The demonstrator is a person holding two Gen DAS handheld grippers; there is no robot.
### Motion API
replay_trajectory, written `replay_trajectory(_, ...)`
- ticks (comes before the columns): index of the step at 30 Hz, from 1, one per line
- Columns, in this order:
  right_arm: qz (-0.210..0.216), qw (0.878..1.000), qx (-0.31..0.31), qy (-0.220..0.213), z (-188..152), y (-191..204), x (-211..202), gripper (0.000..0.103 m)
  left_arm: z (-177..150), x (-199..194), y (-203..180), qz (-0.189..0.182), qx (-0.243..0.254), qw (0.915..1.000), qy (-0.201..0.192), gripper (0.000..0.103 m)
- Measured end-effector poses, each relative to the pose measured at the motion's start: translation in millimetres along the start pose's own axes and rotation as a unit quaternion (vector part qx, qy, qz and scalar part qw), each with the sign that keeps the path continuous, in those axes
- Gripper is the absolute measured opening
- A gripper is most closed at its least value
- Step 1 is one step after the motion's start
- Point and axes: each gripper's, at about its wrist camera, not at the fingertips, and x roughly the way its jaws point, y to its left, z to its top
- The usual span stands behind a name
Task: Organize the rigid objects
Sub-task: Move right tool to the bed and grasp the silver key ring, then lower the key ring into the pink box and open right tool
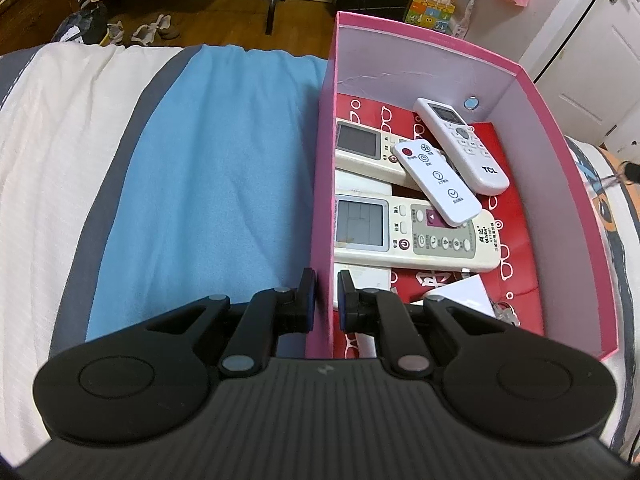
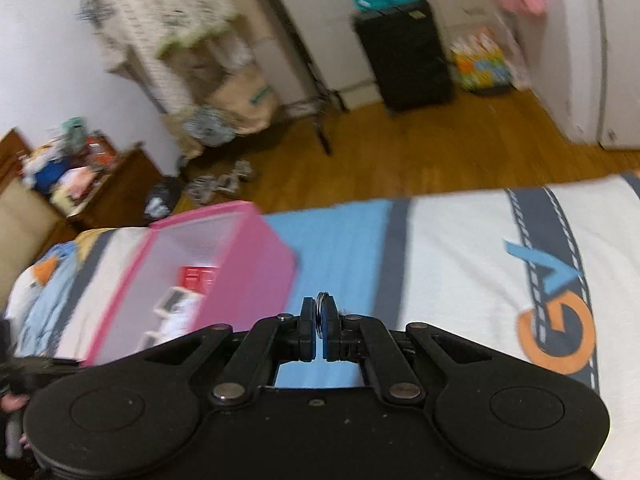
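A pink box [image 1: 560, 168] stands on the bed. Inside lie several remotes: a white TCL remote [image 1: 460, 144], a small white one [image 1: 436, 180] across a big cream remote [image 1: 416, 240], and another cream remote [image 1: 360, 148]. Keys [image 1: 506, 312] lie near the box's front. My left gripper [image 1: 326, 296] is shut on the box's left wall, one finger inside and one outside. In the blurred right wrist view my right gripper [image 2: 319, 320] is shut on a thin round metal piece [image 2: 321, 304], a ring or a coin. It hovers over the bed to the right of the pink box [image 2: 224, 248].
A blue blanket [image 1: 208, 168] and a white sheet [image 1: 52, 152] cover the bed left of the box. The printed sheet [image 2: 500, 264] lies to the right. Beyond the bed are wooden floor [image 2: 440, 152], a black cabinet [image 2: 404, 52], a clothes rack with bags [image 2: 240, 96] and shoes [image 1: 154, 28].
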Motion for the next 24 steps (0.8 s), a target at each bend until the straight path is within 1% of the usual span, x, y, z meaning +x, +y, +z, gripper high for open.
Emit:
replay_trajectory(6, 0.061, 0.996, -0.054, -0.019, -1.0, 60.2, -33.5, 0.005, -0.3, 0.5, 1.2, -0.001, -0.001, 1.0, 0.0, 0.01)
replay_trajectory(8, 0.082, 0.994, -0.075, -0.021, -2.4, 78.4, -39.5, 0.005, -0.5, 0.7, 1.1, -0.002, -0.001, 1.0, 0.0, 0.01)
replay_trajectory(11, 0.109, 0.989, -0.095, -0.011, -5.3, 101.3, -42.1, 0.005, -0.6, 0.9, 0.9, -0.002, -0.001, 1.0, 0.0, 0.01)
replay_trajectory(14, 0.126, 0.985, -0.121, 0.006, -8.4, 123.3, -35.7, 0.005, -0.2, 1.0, 3.7, -0.007, -0.016, 0.9998, 0.001, 0.01)
replay_trajectory(18, 0.133, 0.977, -0.16, 0.041, -15.1, 147.4, -21.0, 0.005, -1.0, 0.1, 5.4, -0.011, -0.017, 0.9998, 0.001, 0.01)
replay_trajectory(22, 0.131, 0.962, -0.219, 0.092, -14.7, 172.4, 4.2, 0.005, -0.5, -2.5, 7.4, -0.016, -0.019, 0.9997, -0.003, 0.01)
replay_trajectory(24, 0.133, 0.955, -0.241, 0.107, -16.5, 182.2, 16.0, 0.005, -0.9, -2.6, 7.5, -0.017, -0.018, 0.9997, -0.004, 0.009)
